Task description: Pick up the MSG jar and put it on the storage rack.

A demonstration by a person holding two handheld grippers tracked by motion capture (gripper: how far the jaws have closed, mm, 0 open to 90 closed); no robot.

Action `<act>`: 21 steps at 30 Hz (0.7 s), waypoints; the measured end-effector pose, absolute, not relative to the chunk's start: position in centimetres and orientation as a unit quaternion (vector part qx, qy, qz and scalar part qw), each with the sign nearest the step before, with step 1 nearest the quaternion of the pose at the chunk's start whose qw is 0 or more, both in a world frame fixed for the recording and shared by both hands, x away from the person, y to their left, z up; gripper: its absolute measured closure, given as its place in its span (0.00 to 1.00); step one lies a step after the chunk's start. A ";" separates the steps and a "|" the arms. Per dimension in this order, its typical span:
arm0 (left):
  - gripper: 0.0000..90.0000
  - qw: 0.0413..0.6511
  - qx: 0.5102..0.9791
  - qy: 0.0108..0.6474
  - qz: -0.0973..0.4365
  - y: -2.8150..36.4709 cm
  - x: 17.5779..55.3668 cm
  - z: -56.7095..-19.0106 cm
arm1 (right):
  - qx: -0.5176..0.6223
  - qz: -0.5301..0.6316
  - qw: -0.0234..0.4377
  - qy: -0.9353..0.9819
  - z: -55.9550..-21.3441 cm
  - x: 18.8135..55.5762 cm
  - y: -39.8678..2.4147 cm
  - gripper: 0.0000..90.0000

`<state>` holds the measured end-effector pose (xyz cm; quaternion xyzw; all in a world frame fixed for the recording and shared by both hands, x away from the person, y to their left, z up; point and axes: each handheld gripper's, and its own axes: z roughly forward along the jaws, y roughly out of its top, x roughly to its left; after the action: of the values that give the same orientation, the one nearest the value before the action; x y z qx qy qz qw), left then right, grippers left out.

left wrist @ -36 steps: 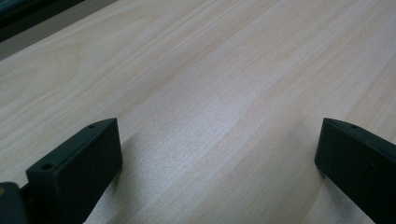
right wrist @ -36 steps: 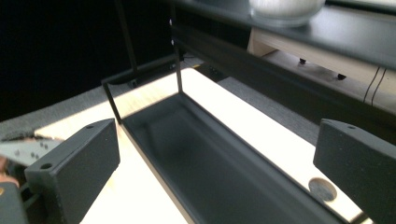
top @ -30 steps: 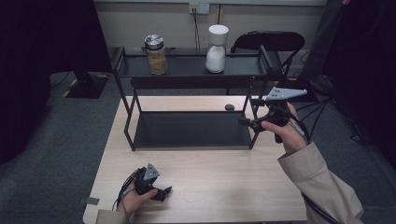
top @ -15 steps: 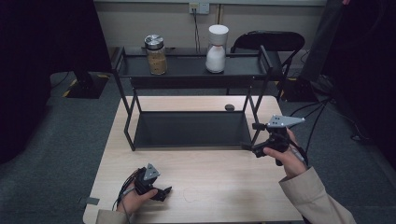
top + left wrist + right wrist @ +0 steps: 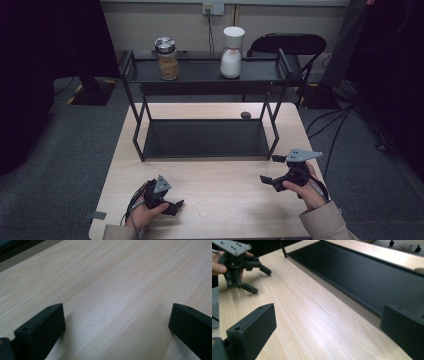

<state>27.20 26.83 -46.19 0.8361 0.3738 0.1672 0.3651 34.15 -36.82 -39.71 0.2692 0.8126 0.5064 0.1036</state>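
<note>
My left gripper (image 5: pixel 174 206) rests on the wooden table (image 5: pixel 220 200) near its front left edge, held by a hand. In the left gripper view its jaws (image 5: pixel 117 322) stand wide apart over bare wood, open and holding nothing. My right gripper (image 5: pixel 270 170) hovers over the front right of the table, also hand-held, pointing left. Its jaws (image 5: pixel 328 325) are open and empty. In the right gripper view they face along the table toward the left gripper (image 5: pixel 261 280), which also appears open.
A black two-level rack (image 5: pixel 202 140) stands across the back half of the table. On its top shelf are a glass jar (image 5: pixel 167 59) with a metal lid and a white container (image 5: pixel 232 46). A small dark object (image 5: pixel 245 115) lies behind the rack. A chair (image 5: pixel 285 45) stands beyond.
My right gripper has come down and back from beside the rack's right post to the front right of the table. The left gripper has stayed put.
</note>
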 end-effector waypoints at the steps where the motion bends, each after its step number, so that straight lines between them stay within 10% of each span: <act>1: 0.00 0.365 0.836 0.374 0.167 26.8 27.2 -46.2 | 0.272 0.507 0.101 0.812 -40.1 34.1 -37.0 0.00; 21: 0.00 0.365 0.835 0.375 0.168 26.8 27.2 -46.2 | 0.290 0.467 0.085 0.831 -45.2 33.0 -38.2 0.00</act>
<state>27.18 26.79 -46.20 0.8355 0.3750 0.1676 0.3651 32.97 -38.18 -45.20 0.2895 0.8310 0.4674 0.0846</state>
